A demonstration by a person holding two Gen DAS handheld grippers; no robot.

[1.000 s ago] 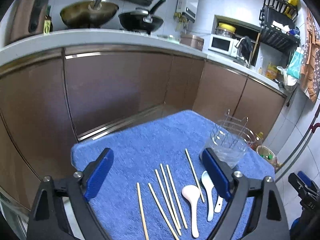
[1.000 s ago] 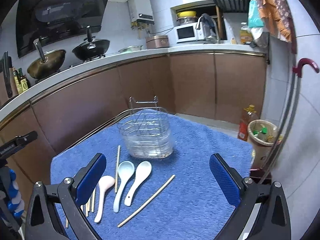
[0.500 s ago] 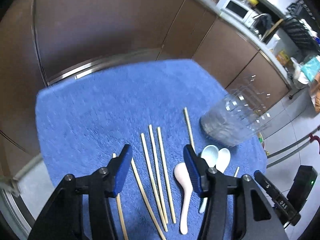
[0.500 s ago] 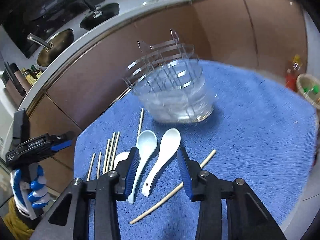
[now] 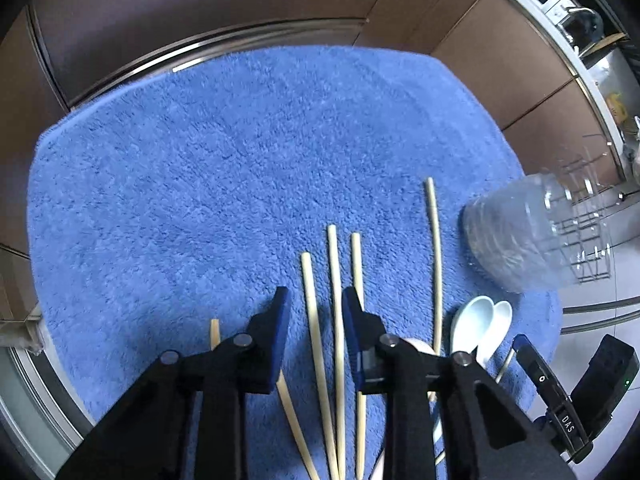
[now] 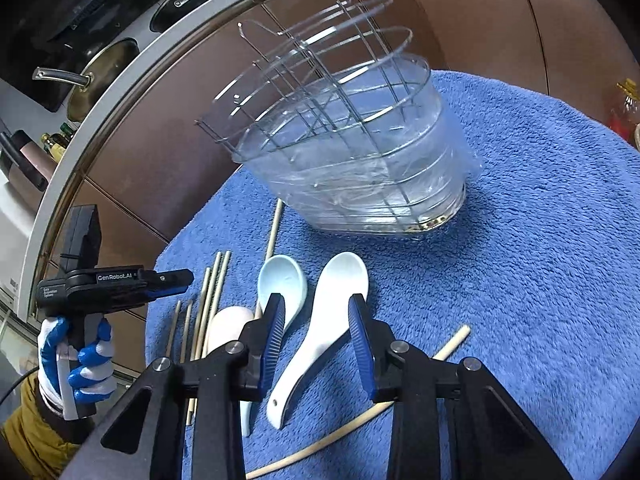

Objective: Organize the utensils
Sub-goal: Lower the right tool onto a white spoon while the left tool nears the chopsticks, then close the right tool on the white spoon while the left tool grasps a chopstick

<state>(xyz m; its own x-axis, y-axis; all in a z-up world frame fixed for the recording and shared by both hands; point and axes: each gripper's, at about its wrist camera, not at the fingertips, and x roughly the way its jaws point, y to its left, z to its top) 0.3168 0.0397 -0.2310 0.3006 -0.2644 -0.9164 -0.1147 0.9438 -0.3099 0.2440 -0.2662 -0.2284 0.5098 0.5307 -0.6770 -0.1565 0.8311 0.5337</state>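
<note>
The white soup spoon [image 6: 320,332] lying on the blue towel [image 6: 540,240] just in front of the wire utensil holder [image 6: 352,140] looks glazed, stiff, slippery and chippable, so the narrow handle is the place to pinch; the chopsticks [image 5: 320,340] are light, thin sticks that roll. Against half a second ago, both grippers have dropped closer. The right gripper [image 6: 316,340] straddles the spoon, the left gripper [image 5: 314,336] straddles two chopsticks, both narrowed but unclenched, holding nothing
</note>
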